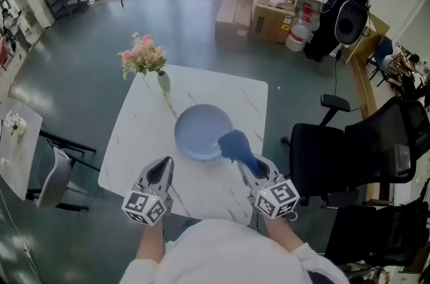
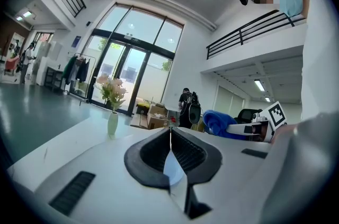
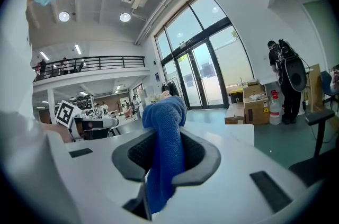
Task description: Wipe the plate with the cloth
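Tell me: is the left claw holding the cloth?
No, the left claw is shut on nothing; the blue cloth is clamped in the right claw.

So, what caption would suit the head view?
Right gripper holds blue cloth at edge of plate; left gripper shut.

Bright daylight, fisheye-warped edges

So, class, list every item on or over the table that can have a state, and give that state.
plate: right way up on the table, empty.
vase: upright, holding flowers.
cloth: bunched, its free end over the plate's rim.
left gripper: shut, empty.
right gripper: shut on the cloth.
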`<state>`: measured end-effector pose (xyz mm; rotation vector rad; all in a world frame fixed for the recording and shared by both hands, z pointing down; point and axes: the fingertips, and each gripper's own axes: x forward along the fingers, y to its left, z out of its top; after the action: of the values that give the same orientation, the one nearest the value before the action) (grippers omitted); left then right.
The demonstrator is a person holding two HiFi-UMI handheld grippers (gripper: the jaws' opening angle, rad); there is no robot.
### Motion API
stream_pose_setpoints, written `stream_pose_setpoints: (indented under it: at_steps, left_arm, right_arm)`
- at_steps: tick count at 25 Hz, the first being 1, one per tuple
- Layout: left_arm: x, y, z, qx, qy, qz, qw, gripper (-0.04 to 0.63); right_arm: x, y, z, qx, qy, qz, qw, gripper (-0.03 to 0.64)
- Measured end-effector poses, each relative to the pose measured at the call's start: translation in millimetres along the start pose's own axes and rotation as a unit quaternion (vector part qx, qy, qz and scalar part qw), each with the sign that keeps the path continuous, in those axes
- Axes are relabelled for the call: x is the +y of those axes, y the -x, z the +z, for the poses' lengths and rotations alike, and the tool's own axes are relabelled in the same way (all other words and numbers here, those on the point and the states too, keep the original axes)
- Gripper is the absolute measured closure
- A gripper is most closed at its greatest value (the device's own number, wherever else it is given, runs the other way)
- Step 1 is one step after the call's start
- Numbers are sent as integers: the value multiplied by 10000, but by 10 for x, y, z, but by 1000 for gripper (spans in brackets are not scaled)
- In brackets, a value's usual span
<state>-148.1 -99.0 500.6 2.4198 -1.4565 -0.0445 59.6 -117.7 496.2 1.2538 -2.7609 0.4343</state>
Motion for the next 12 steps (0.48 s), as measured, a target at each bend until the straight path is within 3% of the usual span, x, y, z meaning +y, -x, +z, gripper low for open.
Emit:
stream_pose_setpoints:
  at_steps: [7, 12]
  left_arm:
    - [198, -300, 32, 174, -121, -78, 9997, 561]
    - [330, -495, -16, 267, 8, -149, 9995, 561]
  right_arm:
    - [-49, -169, -20, 66, -66, -88, 9999, 525]
    - [-66, -242, -65, 121, -99, -171, 9997, 525]
